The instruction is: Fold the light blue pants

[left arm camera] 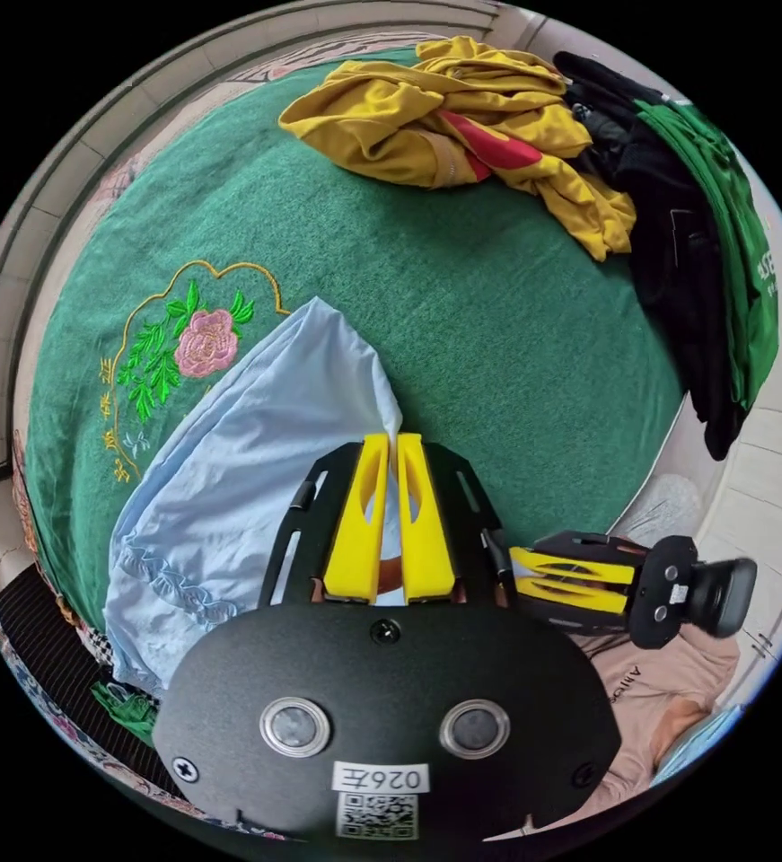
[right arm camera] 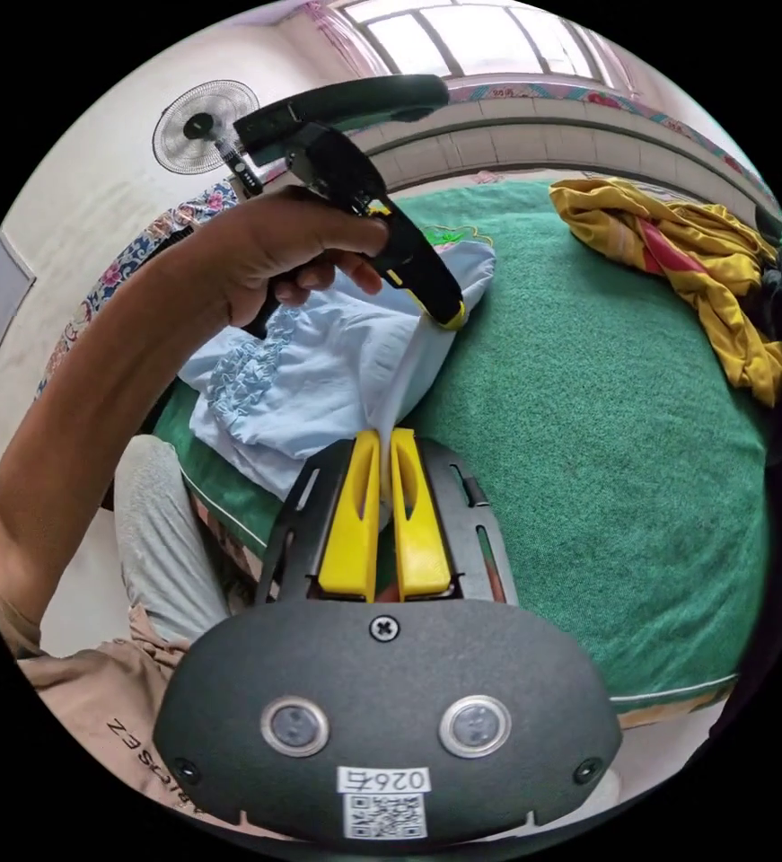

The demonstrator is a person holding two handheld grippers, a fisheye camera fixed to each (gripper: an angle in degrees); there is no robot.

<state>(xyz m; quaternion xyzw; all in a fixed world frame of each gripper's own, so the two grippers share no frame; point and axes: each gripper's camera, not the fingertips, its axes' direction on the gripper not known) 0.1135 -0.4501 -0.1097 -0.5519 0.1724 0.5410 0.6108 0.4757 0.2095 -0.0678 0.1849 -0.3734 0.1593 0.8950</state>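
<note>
Low in the frame of both views I've got each tool, left tool (left arm camera: 397, 440) and right tool (right arm camera: 383, 435), clamped on an edge of the light blue pants (left arm camera: 256, 449), lifting them off the green blanket (left arm camera: 498, 323) so the cloth hangs straight for folding.

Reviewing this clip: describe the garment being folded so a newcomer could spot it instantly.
Start at the green blanket with the embroidered pink flower. At its near edge lie the light blue pants, pale with ruffled trim, pinched by both grippers. The other clothes, yellow, black and green, are piled at the far side.
</note>
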